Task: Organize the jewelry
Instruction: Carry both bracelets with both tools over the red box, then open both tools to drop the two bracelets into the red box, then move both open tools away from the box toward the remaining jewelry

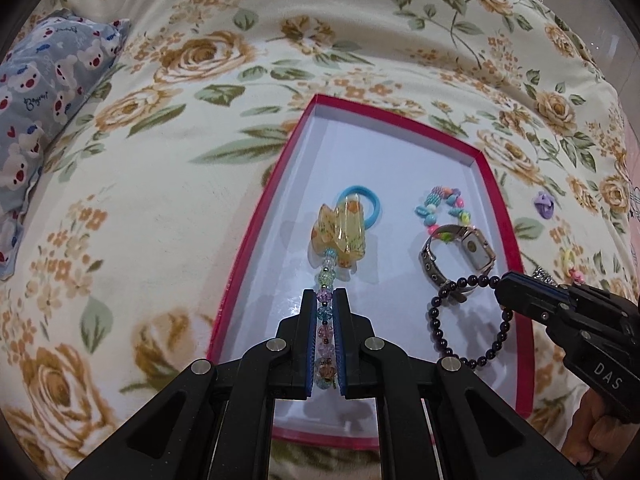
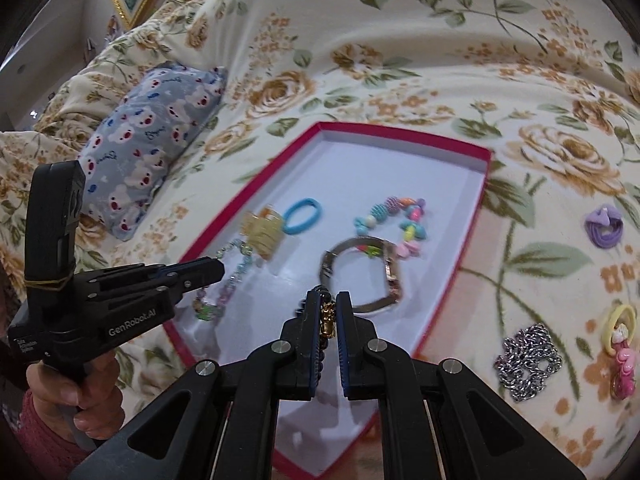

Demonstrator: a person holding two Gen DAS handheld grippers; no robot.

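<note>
Jewelry fills a red-rimmed box (image 1: 256, 216) lying on a flowered blanket (image 1: 160, 184), with a blue bear-print pillow (image 1: 48, 92) off to its left. Your left gripper (image 1: 325, 300) is clamped on a pastel bead bracelet (image 1: 325, 280), held above the box's near left part; a yellow hair claw (image 1: 344, 232) and a blue hair tie (image 1: 362, 200) lie just beyond it on the white floor. Toward the box's right edge rest a bright candy-bead bracelet (image 1: 444, 208) and a metal watch (image 1: 460, 254), the two overlapping. Your right gripper (image 2: 329, 312) is pinched tight on a dark bead bracelet (image 1: 468, 320), which hangs as a loop over the box's near right corner. Right of the box, on the blanket, sit a purple hair tie (image 2: 604, 226), a silver chain (image 2: 528, 360) and a yellow-and-pink hair tie (image 2: 622, 344).
</note>
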